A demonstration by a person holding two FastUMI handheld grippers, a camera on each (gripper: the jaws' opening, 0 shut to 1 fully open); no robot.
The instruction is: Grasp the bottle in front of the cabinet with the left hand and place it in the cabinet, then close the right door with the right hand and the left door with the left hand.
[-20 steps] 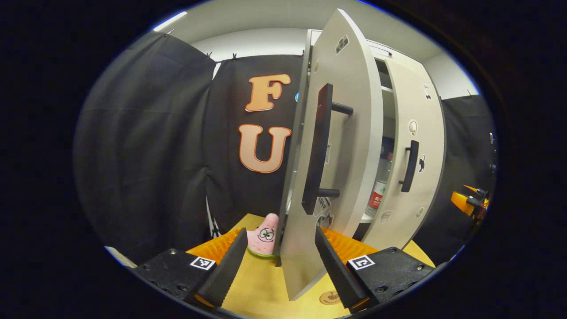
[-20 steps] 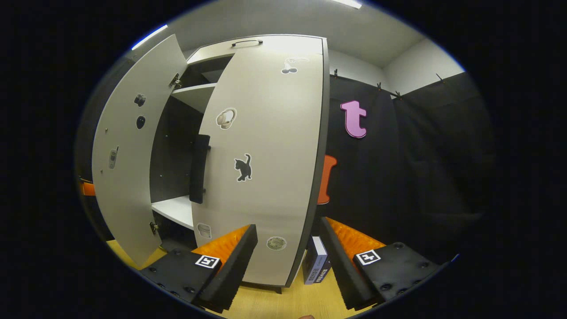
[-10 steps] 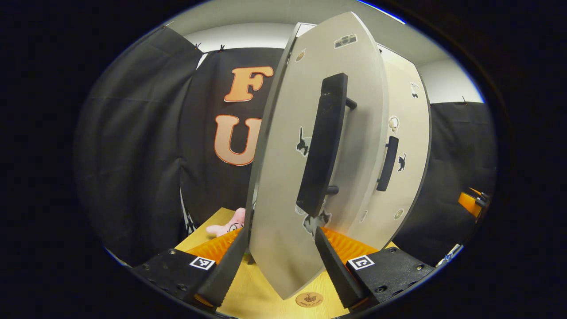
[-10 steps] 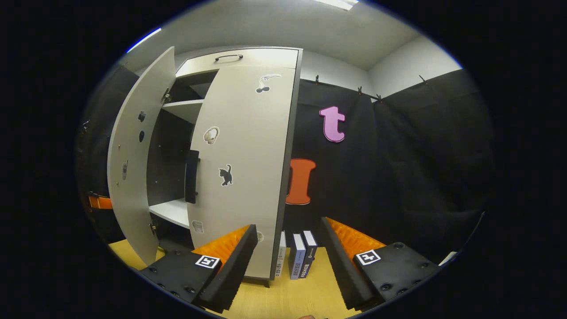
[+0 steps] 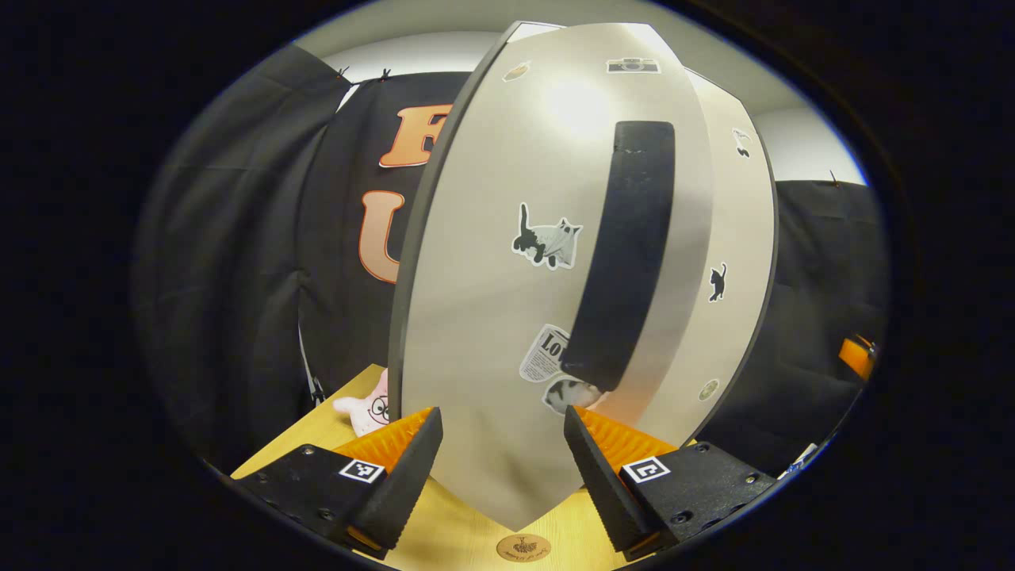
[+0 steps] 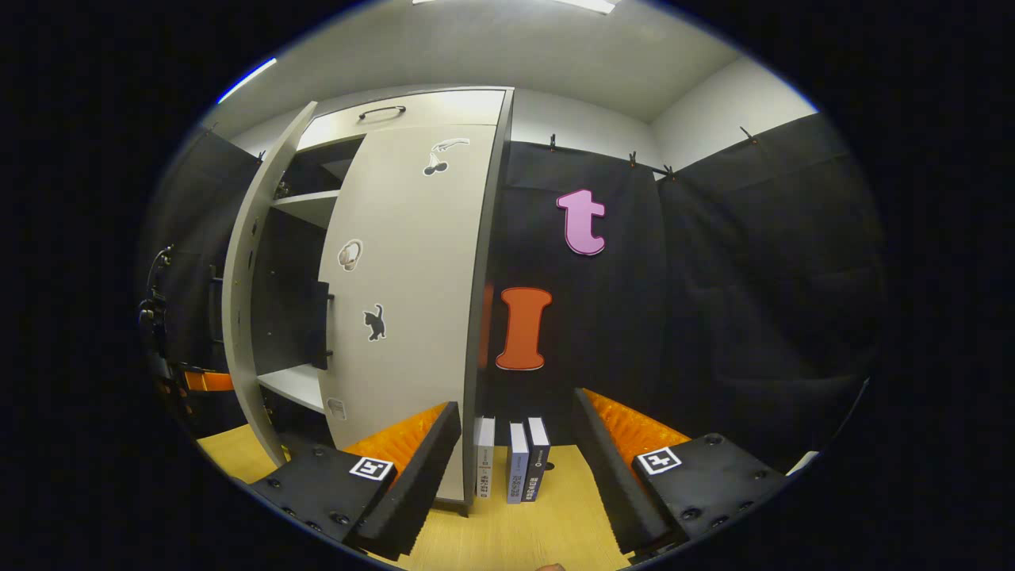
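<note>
Left claw (image 5: 502,468) released against left door (image 5: 492,317), newspaper sticker (image 5: 544,354) reading "LO", right claw (image 6: 515,468) released.

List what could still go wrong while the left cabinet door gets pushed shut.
1. The left gripper is open and merely near the left door, not gripping it; a glancing push might slip off.
2. The door's handle juts out close above the gripper and could snag it.
3. The right door looks shut; a hard swing may jar it.

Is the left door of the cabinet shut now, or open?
Open. In the right gripper view the left door stands away from the cabinet, with shelves visible in the gap.
</note>
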